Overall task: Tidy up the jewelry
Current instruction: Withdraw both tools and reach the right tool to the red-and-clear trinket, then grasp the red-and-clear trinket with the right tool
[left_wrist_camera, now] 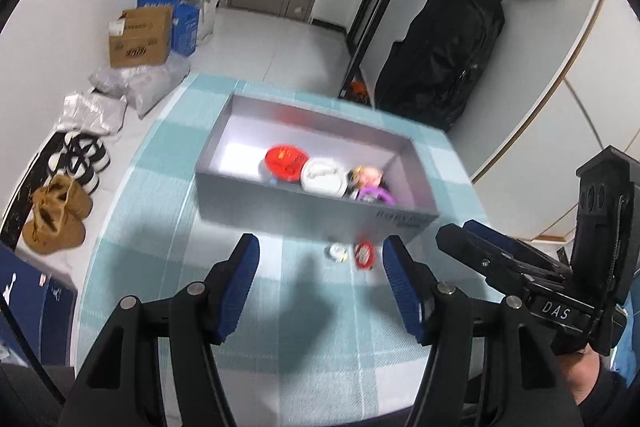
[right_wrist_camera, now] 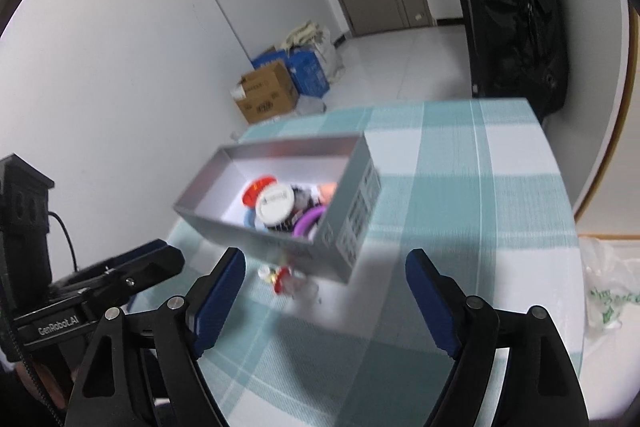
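Both empty: left claw (left_wrist_camera: 320,267) half-open, right claw (right_wrist_camera: 326,279) wide; blurred small red ring (left_wrist_camera: 364,255) beside grey cardboard box (left_wrist_camera: 304,205) on checked table (left_wrist_camera: 280,327) could skid from a rushed pinch.

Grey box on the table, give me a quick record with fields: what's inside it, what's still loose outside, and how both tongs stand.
surface: table with teal checked cloth
container: grey box, open top
inside box: red round lid, white round lid, purple ring, other small pieces too blurred to name
outside box: small red and white pieces on the cloth by the near wall
left tongs: open, empty
right tongs: open, empty
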`<state>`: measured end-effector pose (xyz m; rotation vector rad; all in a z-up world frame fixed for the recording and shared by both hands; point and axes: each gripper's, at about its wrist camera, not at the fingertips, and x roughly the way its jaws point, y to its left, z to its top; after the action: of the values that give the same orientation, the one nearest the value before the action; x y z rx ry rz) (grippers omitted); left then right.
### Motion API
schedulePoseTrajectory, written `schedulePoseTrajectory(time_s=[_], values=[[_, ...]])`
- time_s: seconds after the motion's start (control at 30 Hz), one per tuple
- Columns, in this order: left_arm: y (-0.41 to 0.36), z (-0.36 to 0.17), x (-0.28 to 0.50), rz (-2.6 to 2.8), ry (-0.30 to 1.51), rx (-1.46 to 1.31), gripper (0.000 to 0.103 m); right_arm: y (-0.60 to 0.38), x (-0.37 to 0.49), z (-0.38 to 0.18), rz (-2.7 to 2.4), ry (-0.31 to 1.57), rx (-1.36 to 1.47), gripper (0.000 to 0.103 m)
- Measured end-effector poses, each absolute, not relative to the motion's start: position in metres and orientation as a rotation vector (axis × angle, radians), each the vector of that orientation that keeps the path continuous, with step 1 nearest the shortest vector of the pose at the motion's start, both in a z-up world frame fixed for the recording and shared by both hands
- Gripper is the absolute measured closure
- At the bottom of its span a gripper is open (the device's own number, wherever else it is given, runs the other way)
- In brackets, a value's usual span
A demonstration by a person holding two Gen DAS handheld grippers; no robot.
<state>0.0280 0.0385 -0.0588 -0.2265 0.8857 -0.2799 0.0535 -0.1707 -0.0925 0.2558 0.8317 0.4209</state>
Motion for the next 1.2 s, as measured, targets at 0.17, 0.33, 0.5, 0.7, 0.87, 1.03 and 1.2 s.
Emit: schedulePoseTrajectory(time_s=[0.17,0.33,0.5,0.7,0.87,1.03,1.2], values=[[0.05,-0.074,0.029,-0.232,0.986,-0.27,0.044,-0.163,0.049,-0.103,0.436,0.879,0.228,0.021],[0.055,-0.08,0.032,-0.192,1.004,-0.253,0.044,-0.152,0.048,-0.115,0.445,0.929,0.193,0.021],[0.051,-0.084,0.028,-0.164,1.017,-0.208,0.044,-0.146,0.051,-0.124,0.467,0.962,0.229,0.021],[0.053,-0.084,0.025,-0.167,1.005,-0.187,0.044,-0.135,0.054,-0.125,0.459,0.942,0.223,0.033],[0.054,-0.088,0.03,-0.166,1.027,-0.21,0.044,-0.123,0.055,-0.125,0.439,0.918,0.169,0.037],[0.052,-0.087,0.031,-0.167,1.028,-0.202,0.044,-0.116,0.058,-0.125,0.412,0.922,0.113,0.063],[0.05,-0.086,0.032,-0.171,1.022,-0.196,0.044,-0.112,0.06,-0.125,0.375,0.918,0.069,0.074]])
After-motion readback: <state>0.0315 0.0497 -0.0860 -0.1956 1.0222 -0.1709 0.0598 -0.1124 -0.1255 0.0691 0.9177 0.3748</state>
